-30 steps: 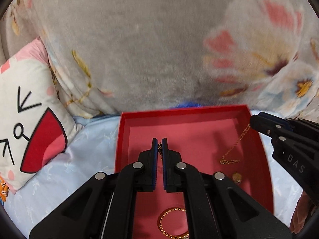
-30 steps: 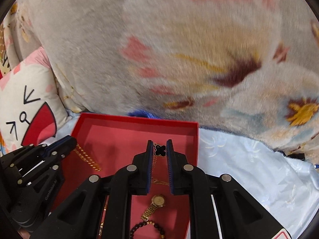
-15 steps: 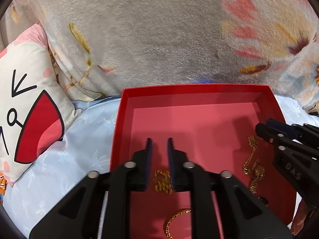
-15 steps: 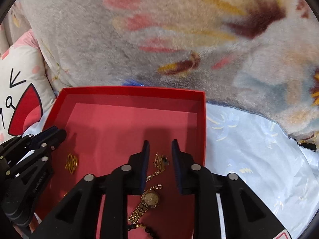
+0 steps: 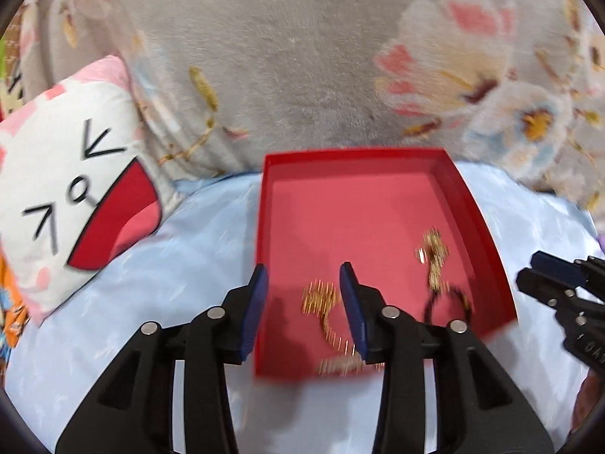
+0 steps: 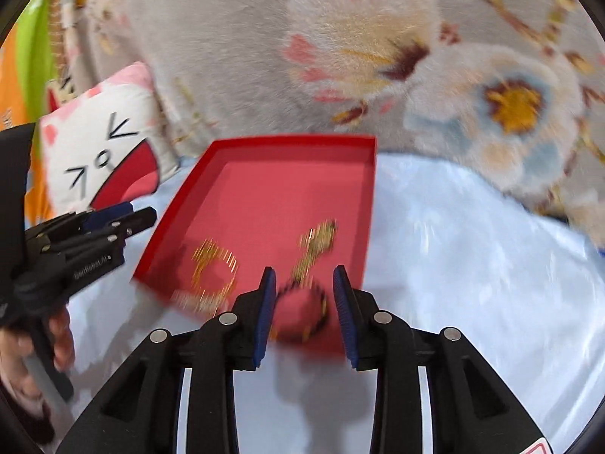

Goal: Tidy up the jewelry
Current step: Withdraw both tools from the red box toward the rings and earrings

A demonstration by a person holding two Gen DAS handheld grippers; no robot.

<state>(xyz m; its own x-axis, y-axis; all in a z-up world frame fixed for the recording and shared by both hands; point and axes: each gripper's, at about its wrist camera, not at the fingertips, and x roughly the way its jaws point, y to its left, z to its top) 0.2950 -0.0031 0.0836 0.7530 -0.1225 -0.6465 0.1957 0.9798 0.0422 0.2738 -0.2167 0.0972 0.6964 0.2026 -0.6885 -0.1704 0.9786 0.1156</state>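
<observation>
A red tray [image 5: 469, 204] [image 6: 181, 193] lies on a light blue sheet. Blurred gold chains [image 5: 321, 299] [image 6: 211, 261], a gold watch [image 5: 433, 253] [image 6: 319, 238] and a dark bead bracelet [image 5: 450, 299] [image 6: 302, 310] lie in its near half. My left gripper [image 5: 304, 295] is open and empty above the tray's near left part. My right gripper [image 6: 302, 295] is open and empty above the bead bracelet at the tray's near right corner. Each gripper shows at the edge of the other's view: the right one [image 5: 559, 276] and the left one [image 6: 113, 223].
A grey floral blanket [image 5: 321, 56] rises behind the tray. A white cat-face pillow [image 5: 68, 189] [image 6: 102, 143] lies at the left. The blue sheet [image 6: 472, 265] spreads right of the tray.
Both grippers let go of their chains, which dropped into the tray, opened wide, and pulled back and up from the tray. The jewelry now lies in its near half.
</observation>
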